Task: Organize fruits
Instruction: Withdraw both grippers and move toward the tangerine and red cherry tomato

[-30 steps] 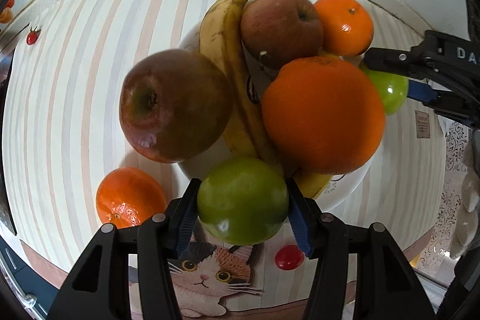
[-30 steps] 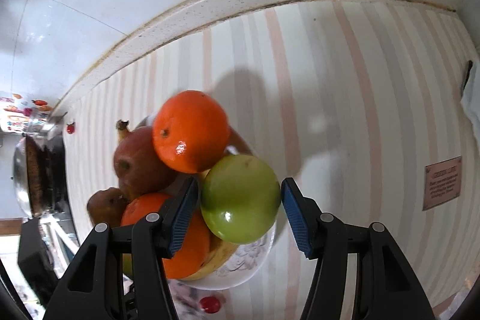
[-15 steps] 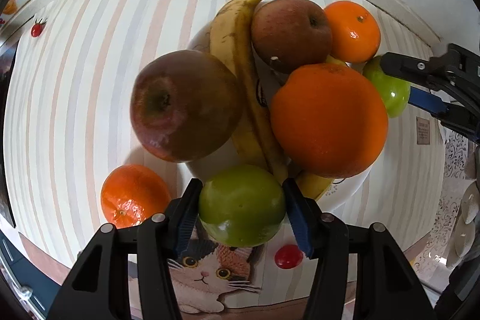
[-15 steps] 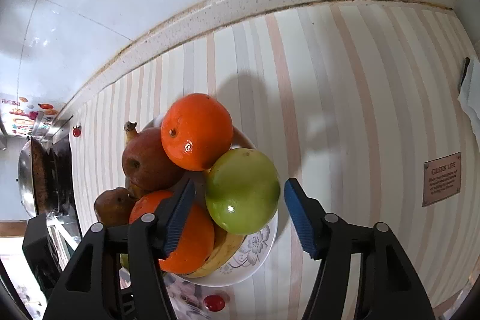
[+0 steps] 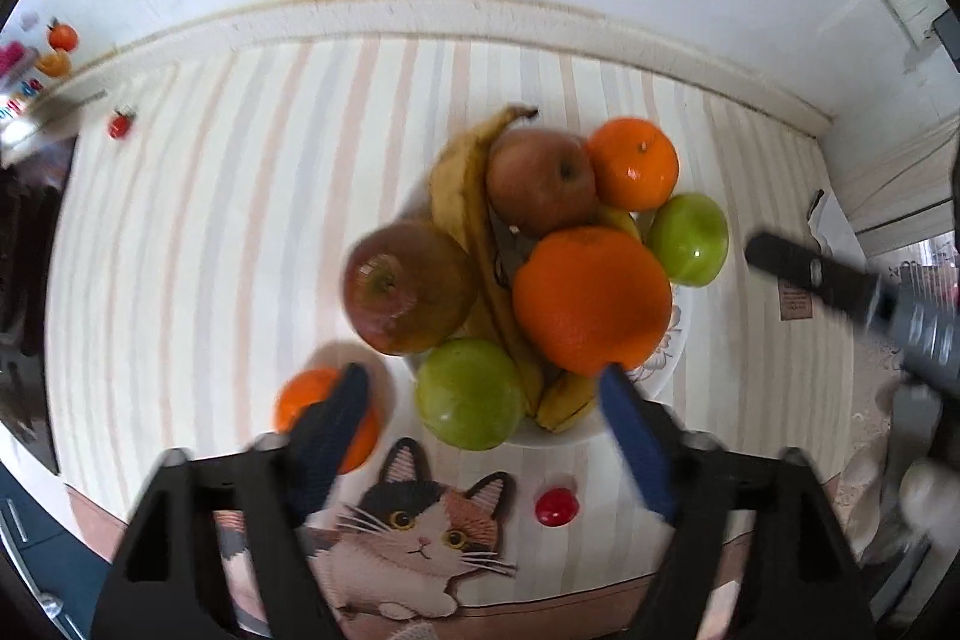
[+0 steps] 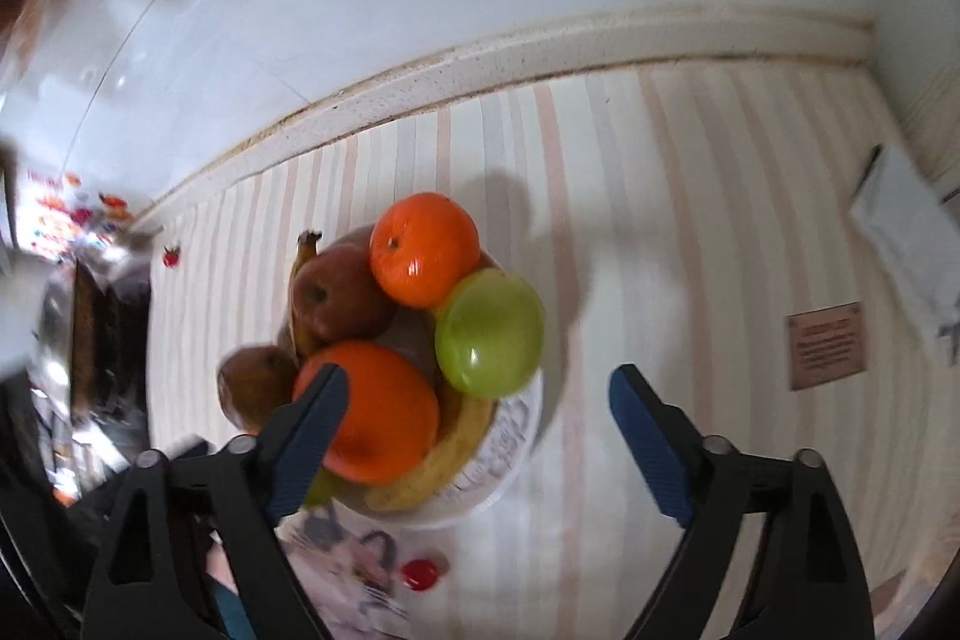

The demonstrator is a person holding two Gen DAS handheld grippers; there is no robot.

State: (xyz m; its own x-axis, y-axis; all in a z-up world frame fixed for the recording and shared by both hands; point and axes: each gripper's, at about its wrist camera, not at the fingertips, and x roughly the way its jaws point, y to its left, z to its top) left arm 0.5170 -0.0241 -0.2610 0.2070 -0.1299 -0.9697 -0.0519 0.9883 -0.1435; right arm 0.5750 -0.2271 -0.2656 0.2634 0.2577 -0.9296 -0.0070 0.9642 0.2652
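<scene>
Black tongs (image 5: 483, 391), blue pads (image 5: 636, 445), silver screws.

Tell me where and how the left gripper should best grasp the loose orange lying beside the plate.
Probably across the widest middle of the orange, from above: it is round, sits on the cloth apart from the plate, and the open left gripper already has one finger over it.

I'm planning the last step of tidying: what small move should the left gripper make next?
Probably swing the open left gripper toward the orange on the mat: it's the only fruit outside the plate, and it sits just behind the left finger.
</scene>
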